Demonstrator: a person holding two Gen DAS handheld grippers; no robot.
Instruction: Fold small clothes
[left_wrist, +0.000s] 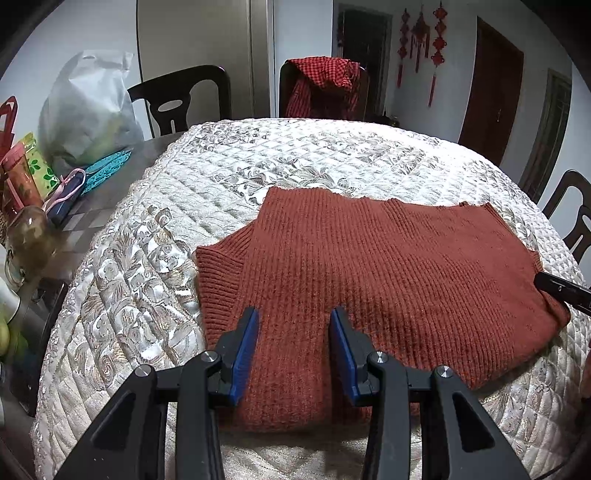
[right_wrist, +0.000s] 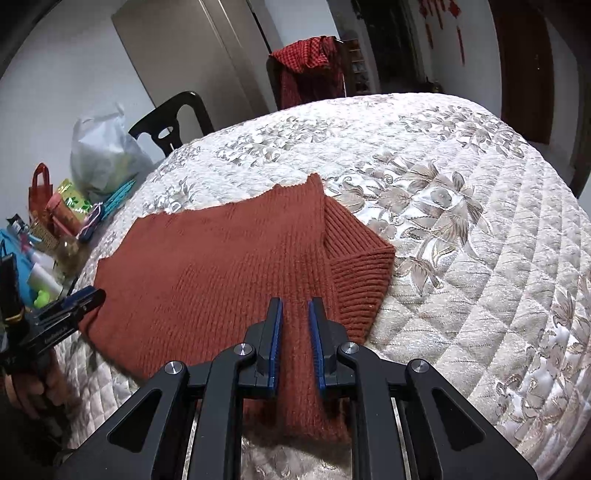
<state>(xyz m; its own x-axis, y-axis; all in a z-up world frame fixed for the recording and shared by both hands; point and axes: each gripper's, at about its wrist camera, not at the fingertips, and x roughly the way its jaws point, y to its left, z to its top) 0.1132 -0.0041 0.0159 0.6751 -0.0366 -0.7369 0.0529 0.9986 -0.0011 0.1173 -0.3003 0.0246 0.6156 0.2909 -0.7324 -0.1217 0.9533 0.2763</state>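
Note:
A rust-red knitted sweater (left_wrist: 388, 266) lies spread on the quilted white table cover (left_wrist: 221, 177). My left gripper (left_wrist: 293, 315) holds a bunched fold of its near edge between its blue pads, jaws fairly wide around the thick cloth. In the right wrist view the sweater (right_wrist: 221, 258) lies with a ribbed sleeve cuff (right_wrist: 354, 266) folded at its right. My right gripper (right_wrist: 295, 306) is shut on a ridge of the sweater's near edge. The left gripper also shows at the left of the right wrist view (right_wrist: 70, 306), and the right gripper's tip shows at the right edge of the left wrist view (left_wrist: 561, 288).
A white plastic bag (left_wrist: 88, 114), bottles and small packets (left_wrist: 26, 177) crowd the table's left side. Dark chairs (left_wrist: 184, 99) stand behind, one draped with a red checked cloth (left_wrist: 325, 85). Another chair (left_wrist: 572, 214) stands at the right.

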